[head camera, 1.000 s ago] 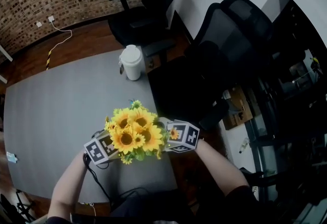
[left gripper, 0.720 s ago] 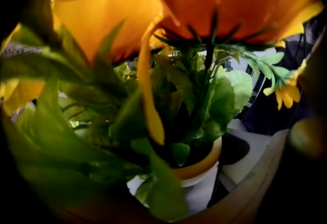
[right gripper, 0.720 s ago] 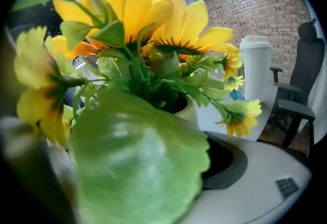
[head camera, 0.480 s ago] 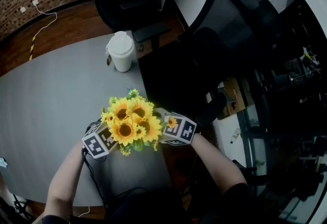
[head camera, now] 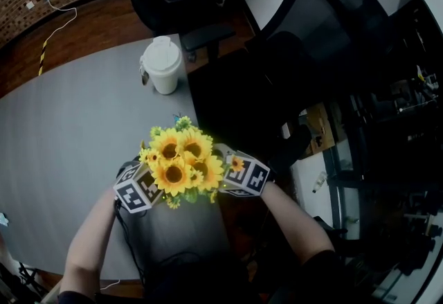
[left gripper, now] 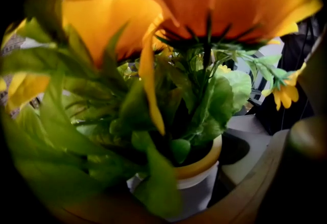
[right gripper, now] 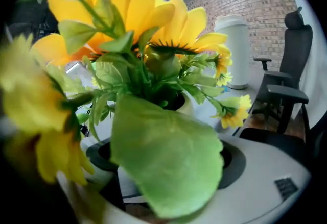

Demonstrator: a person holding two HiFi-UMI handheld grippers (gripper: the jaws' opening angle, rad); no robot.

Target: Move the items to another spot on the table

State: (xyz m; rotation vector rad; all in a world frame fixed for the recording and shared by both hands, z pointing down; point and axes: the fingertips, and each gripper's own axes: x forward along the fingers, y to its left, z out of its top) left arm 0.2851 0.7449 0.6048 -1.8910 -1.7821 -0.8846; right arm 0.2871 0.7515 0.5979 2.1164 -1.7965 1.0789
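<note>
A bunch of yellow sunflowers (head camera: 179,165) in a white pot with a yellow rim (left gripper: 200,176) sits between my two grippers, low over the grey table (head camera: 69,129) near its right edge. My left gripper (head camera: 138,190) presses in from the left and my right gripper (head camera: 243,174) from the right. In the head view the blooms hide the pot and both sets of jaws. The left gripper view shows the pot close up between the jaws, under leaves and orange petals. In the right gripper view the pot (right gripper: 185,103) sits behind a big green leaf (right gripper: 166,154), with the white jaws on either side.
A white lidded paper cup (head camera: 161,64) stands near the table's far edge, also seen as the cup (right gripper: 236,52) in the right gripper view. Black office chairs (head camera: 311,39) crowd the table's right side. A black cable (head camera: 129,244) runs along the near edge.
The head view has shifted. Both grippers stay on the pot, and the sunflowers now sit a little farther from the paper cup.
</note>
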